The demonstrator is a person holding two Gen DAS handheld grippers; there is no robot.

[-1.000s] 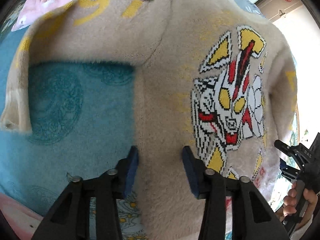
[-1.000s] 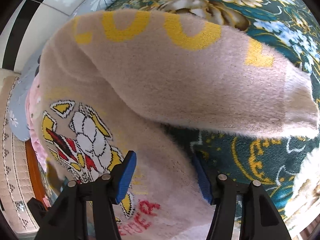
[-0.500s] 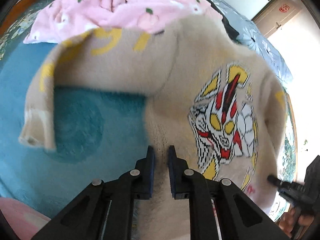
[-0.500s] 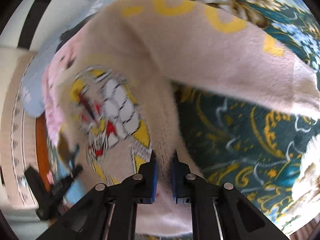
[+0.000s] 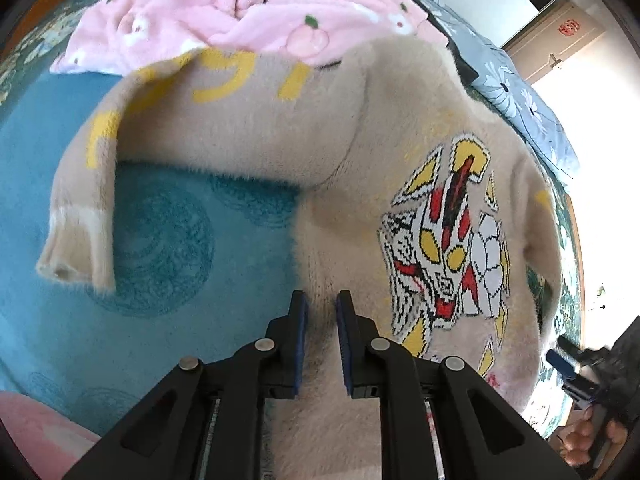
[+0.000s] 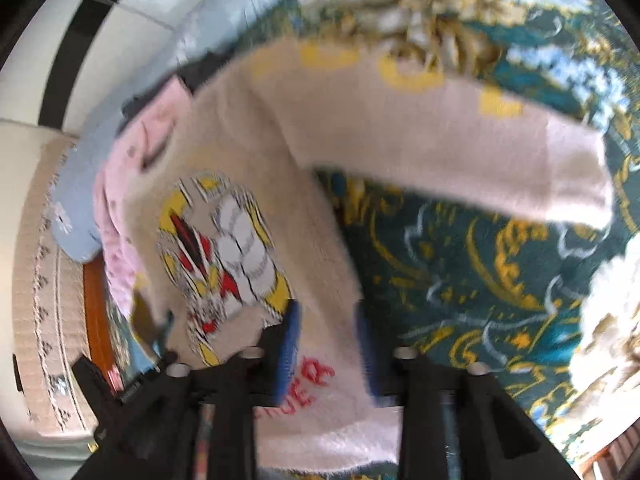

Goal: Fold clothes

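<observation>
A fuzzy beige sweater (image 5: 360, 184) with a red, yellow and white hero face and yellow letters on its sleeves lies face up on the bed. My left gripper (image 5: 322, 308) is shut on the sweater's hem near its left side. The left sleeve (image 5: 92, 184) bends down over the blue blanket. In the right wrist view the sweater (image 6: 248, 184) is blurred and my right gripper (image 6: 326, 320) has its jaws parted around the hem; the right sleeve (image 6: 460, 136) stretches out to the right.
A pink fleece garment (image 5: 240, 12) lies bunched beyond the collar. A blue blanket (image 5: 140, 264) is under the left side, a green and gold patterned blanket (image 6: 480, 280) under the right. A grey floral pillow (image 5: 520, 92) lies at the far right.
Both grippers closed on the hem from wide open and pulled back, showing more of the sweater. Now the right gripper's jaws have parted again; the left stays shut.
</observation>
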